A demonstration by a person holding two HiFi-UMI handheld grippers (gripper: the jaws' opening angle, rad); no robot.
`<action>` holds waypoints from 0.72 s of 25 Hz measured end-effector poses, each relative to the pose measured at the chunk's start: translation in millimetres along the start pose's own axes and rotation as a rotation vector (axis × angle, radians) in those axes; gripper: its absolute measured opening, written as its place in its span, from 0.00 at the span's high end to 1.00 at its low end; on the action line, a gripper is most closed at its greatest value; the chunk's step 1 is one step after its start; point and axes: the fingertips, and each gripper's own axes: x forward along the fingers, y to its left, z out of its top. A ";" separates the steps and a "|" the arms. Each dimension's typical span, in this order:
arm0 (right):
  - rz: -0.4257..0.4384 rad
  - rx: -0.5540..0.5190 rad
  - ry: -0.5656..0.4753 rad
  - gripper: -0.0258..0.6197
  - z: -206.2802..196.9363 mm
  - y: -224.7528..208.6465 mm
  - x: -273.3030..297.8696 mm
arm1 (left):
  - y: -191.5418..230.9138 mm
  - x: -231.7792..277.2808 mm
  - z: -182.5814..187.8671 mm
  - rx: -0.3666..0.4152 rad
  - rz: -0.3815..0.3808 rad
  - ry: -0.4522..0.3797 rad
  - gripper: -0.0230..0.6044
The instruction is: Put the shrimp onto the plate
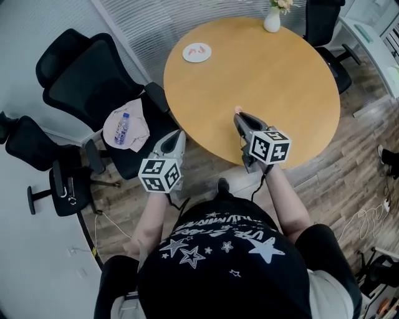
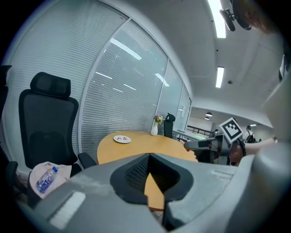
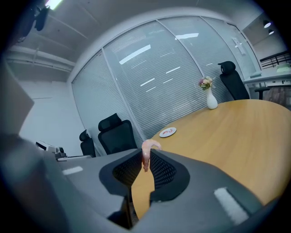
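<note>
A white plate (image 1: 206,56) with pink-red shrimp pieces on it lies at the far left of the round wooden table (image 1: 280,81). My right gripper (image 1: 239,114) reaches over the table's near edge, shut on a pale pink shrimp (image 1: 237,109). In the right gripper view the shrimp (image 3: 146,151) sticks up between the pads, and the plate (image 3: 168,132) lies far ahead. My left gripper (image 1: 181,133) hangs off the table's left side above a chair, its jaws together with nothing in them. The left gripper view shows the plate (image 2: 122,139) and the right gripper (image 2: 188,144).
A white vase with flowers (image 1: 272,19) stands at the table's far edge. Black office chairs (image 1: 93,81) crowd the left side; one seat holds a cloth and a water bottle (image 1: 122,129). Another chair (image 1: 324,25) stands at the far right.
</note>
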 end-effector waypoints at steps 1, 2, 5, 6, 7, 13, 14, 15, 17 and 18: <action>0.004 0.000 -0.002 0.87 4.4 -3.3 6.5 | 4.2 4.5 3.1 -0.002 0.010 -0.002 0.96; 0.009 -0.001 -0.003 0.87 8.7 -6.7 12.9 | 8.5 9.2 5.7 -0.004 0.020 -0.004 0.96; 0.027 -0.003 -0.005 0.87 22.4 -16.5 31.8 | 20.5 25.6 14.9 -0.012 0.048 -0.013 0.96; 0.035 -0.005 -0.005 0.87 27.0 -19.0 37.3 | 23.8 31.4 18.5 -0.014 0.056 -0.018 0.96; 0.044 -0.009 -0.004 0.87 31.4 -21.3 42.3 | 26.6 36.9 22.2 -0.015 0.064 -0.024 0.96; 0.069 -0.017 0.007 0.87 46.5 -33.3 59.6 | 32.2 57.4 35.7 -0.023 0.095 -0.044 0.96; 0.070 -0.016 0.010 0.87 47.0 -33.8 61.6 | 32.5 58.1 35.4 -0.022 0.094 -0.039 0.96; 0.071 -0.015 0.012 0.87 47.2 -33.7 63.6 | 33.3 58.6 34.7 -0.021 0.094 -0.033 0.96; 0.073 -0.014 0.018 0.87 46.9 -33.3 67.7 | 36.2 59.6 33.2 -0.023 0.095 -0.023 0.96; 0.070 -0.013 0.021 0.87 46.1 -33.4 70.3 | 38.6 60.5 32.5 -0.026 0.095 -0.020 0.96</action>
